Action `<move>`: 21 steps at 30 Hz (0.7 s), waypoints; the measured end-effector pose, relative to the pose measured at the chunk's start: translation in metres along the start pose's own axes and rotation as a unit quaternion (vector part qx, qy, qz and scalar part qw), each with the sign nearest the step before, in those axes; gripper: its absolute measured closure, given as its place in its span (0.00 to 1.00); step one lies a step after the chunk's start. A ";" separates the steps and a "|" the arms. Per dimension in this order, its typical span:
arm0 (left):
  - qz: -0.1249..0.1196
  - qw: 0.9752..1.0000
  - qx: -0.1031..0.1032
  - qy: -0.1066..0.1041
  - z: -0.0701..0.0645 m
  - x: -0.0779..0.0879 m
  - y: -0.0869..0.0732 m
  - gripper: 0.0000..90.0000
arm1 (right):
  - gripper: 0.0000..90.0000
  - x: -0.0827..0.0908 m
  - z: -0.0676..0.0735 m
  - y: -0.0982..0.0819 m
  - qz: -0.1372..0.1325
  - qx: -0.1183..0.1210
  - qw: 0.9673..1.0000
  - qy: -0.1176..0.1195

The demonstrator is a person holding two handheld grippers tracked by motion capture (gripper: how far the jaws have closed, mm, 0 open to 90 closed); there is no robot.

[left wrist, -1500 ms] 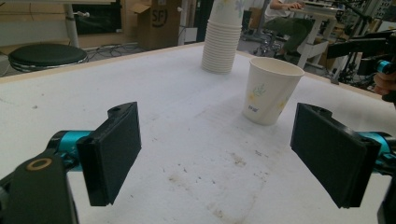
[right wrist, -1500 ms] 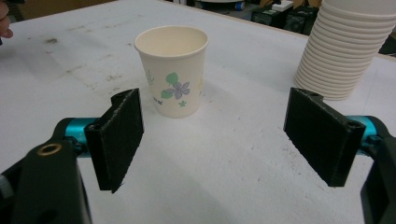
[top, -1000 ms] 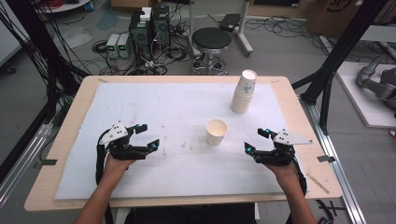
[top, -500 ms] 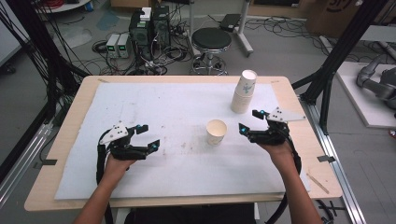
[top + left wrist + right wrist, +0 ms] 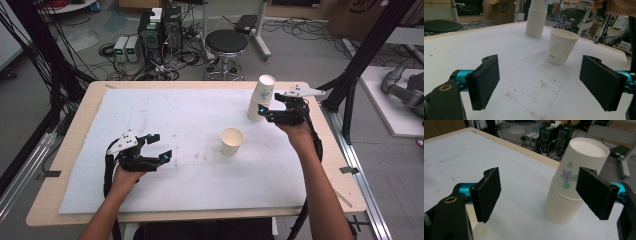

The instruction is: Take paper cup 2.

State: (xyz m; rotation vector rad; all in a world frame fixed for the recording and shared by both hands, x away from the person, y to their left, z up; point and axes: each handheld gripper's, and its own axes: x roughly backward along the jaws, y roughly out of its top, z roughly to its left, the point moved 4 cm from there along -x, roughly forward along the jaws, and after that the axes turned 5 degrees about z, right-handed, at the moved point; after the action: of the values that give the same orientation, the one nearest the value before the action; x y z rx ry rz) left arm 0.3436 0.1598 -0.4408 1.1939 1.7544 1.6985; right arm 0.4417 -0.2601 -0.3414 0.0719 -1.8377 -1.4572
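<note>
Standing at the far right of the white mat, a stack of upturned paper cups is seen in the high view, with the right gripper held just beside it at its near right side. That gripper's jaws are spread wide apart and nothing is held between them. In the right gripper view the stack is seen between the two black jaws, closer to the right one, and no contact with either pad can be made out. A floral print is shown on the top cup, and the rims of the nested cups are ringed below it.

A single paper cup is set upright, mouth up, on the mat near the table's middle, well apart from the stack and nearer the person. It is seen beyond the jaws in the left gripper view, with the stack behind it.

The left gripper is held low over the near left part of the mat, its jaws likewise parted and empty, well apart from both the cup and the stack. The mat is marked with faint brownish stains around its middle.
</note>
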 end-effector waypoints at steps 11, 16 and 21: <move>0.001 1.000 0.008 -0.006 0.001 0.000 -0.001 0.18 | 0.22 -0.020 -0.031 0.023 0.036 -0.023 0.999 -0.031; 0.000 1.000 0.011 -0.006 0.002 -0.001 -0.001 0.18 | 0.22 -0.028 -0.042 0.025 0.045 -0.036 0.997 -0.041; -0.002 1.000 0.015 -0.006 0.002 0.000 -0.001 0.18 | 0.22 -0.041 -0.051 0.028 0.055 -0.049 0.996 -0.045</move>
State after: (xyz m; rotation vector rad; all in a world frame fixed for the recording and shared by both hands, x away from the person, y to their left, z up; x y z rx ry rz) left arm 0.3452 0.1611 -0.4425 1.2110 1.7783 1.6653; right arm 0.5118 -0.2718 -0.3369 -0.1446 -1.8089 -1.4909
